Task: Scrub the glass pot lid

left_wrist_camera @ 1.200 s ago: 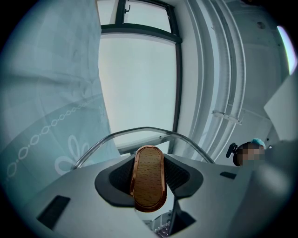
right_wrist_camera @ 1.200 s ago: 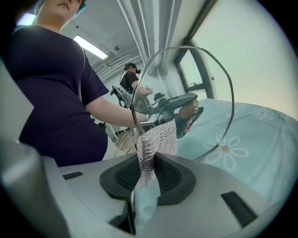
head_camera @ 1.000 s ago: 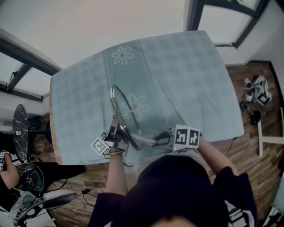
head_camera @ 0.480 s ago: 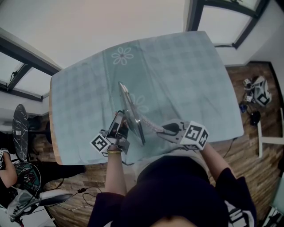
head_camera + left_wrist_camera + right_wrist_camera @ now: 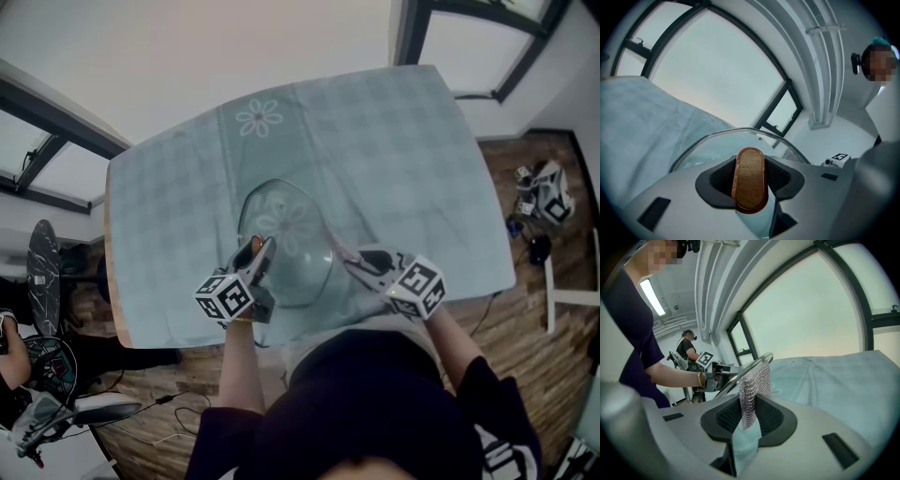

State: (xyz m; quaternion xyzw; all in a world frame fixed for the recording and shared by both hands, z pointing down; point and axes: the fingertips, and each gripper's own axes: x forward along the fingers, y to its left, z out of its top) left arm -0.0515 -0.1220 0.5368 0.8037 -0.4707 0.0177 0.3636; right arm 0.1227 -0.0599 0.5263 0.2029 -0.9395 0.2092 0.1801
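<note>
Wooden knob (image 5: pixel 750 178): clamped by left hand-held gripper (image 5: pixel 251 267). Right hand-held gripper (image 5: pixel 749 420) pinches mesh scrubber (image 5: pixel 754 385) against glass pot lid (image 5: pixel 292 246) just ahead. Scrubbing step, apparently; next stroke likely needs pressure.

place: lab-like workroom | evidence: tall windows (image 5: pixel 811 310); wood floor (image 5: pixel 525 169) with cables (image 5: pixel 178 404); second person (image 5: pixel 687 347) behind

I hold the round, metal-rimmed glass lid (image 5: pixel 286 242) tilted by its wooden handle (image 5: pixel 750 185); my chainmail scrubber (image 5: pixel 753 385) touches its rim.
</note>
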